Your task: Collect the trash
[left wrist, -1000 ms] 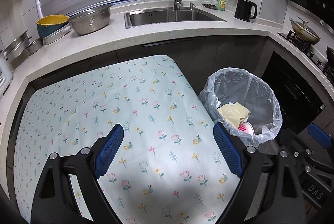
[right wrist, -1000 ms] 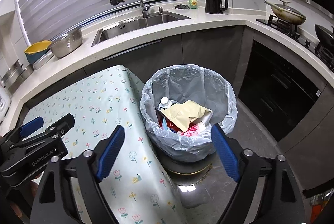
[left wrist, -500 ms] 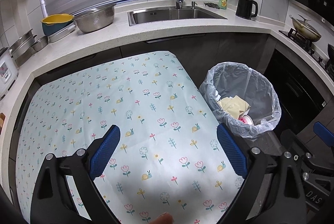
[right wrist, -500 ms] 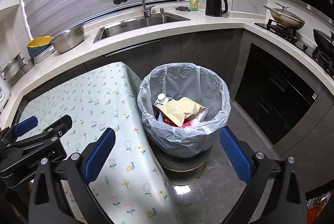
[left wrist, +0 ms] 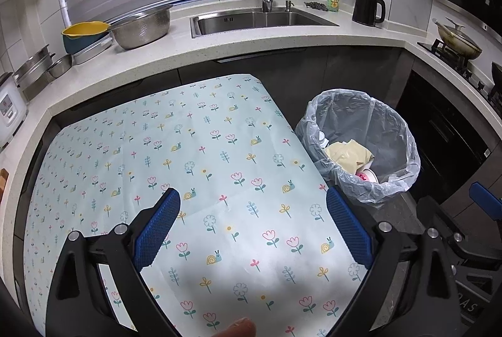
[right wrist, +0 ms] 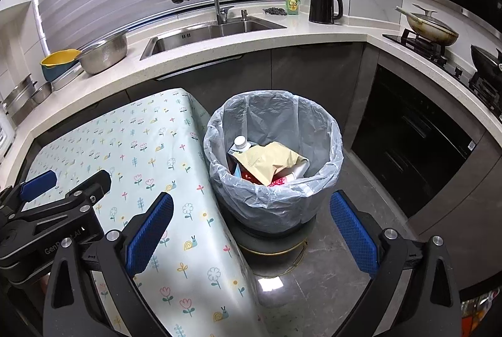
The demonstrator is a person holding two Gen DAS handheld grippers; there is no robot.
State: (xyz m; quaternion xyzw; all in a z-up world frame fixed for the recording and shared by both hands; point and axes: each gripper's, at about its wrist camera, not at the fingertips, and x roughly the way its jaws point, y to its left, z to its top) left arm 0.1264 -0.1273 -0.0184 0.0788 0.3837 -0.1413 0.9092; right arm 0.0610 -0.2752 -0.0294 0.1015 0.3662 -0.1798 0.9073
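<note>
A round bin lined with a clear plastic bag (right wrist: 273, 148) stands on the floor to the right of the table; it also shows in the left wrist view (left wrist: 360, 145). Inside lie a yellow paper bag (right wrist: 269, 161), a white-capped carton (right wrist: 240, 144) and red wrappers. My left gripper (left wrist: 251, 227) is open and empty above the flowered tablecloth (left wrist: 172, 148). My right gripper (right wrist: 251, 227) is open and empty in front of the bin, above its base.
A white counter (left wrist: 251, 45) with a steel sink (left wrist: 260, 20), a colander (left wrist: 141, 26), a yellow bowl (left wrist: 83, 31) and a black kettle (left wrist: 367, 9) runs behind. A stove with a pan (right wrist: 429, 29) and dark cabinets (right wrist: 408, 155) stand to the right. The floor (right wrist: 329, 274) is grey tile.
Both grippers have pulled back and risen a little, so the table and the bin look farther away. Both stay open and empty.
</note>
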